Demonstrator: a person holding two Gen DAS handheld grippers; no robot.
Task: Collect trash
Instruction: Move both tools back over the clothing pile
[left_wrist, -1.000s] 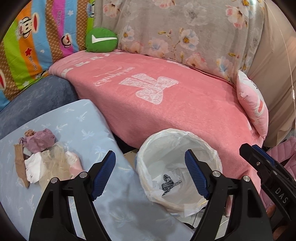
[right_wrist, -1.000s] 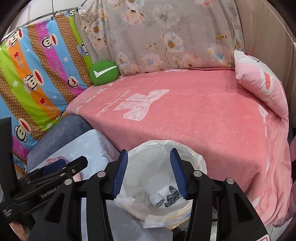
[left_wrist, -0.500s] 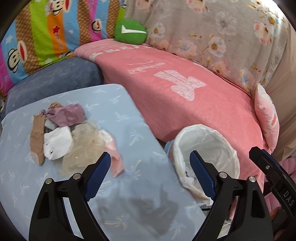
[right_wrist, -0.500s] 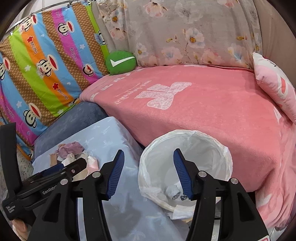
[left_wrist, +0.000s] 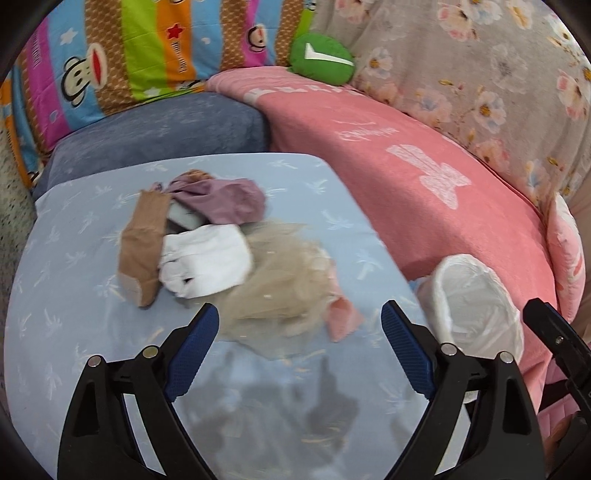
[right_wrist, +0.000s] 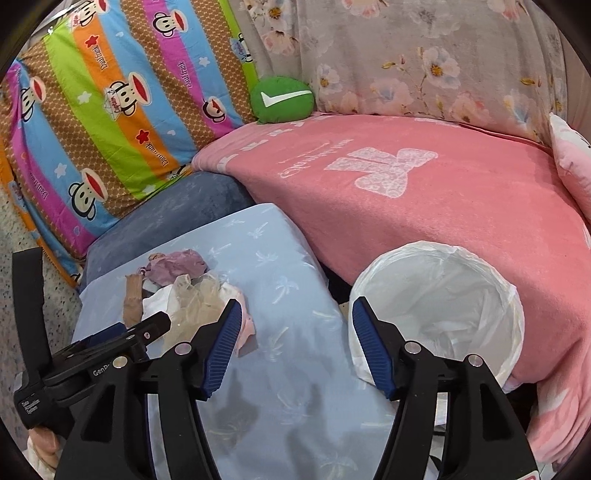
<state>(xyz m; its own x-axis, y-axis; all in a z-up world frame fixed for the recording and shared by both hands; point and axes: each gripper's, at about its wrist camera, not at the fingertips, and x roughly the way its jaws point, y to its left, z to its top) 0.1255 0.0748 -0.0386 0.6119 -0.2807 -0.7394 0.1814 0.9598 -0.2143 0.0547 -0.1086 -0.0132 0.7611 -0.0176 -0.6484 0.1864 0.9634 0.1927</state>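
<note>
Ahead of the left gripper, whose empty jaws have just been spreading like the right gripper's, a trash pile lies uncollected; the bin stands rightward.

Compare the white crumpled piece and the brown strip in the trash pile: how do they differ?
The white crumpled piece is bunched and bulky; the brown strip lies long and mostly flat. The white piece sits mid-pile against the translucent beige wrap; the brown strip lies along the pile's outer left edge. Both rest on the light blue cushion, untouched by either gripper.
</note>
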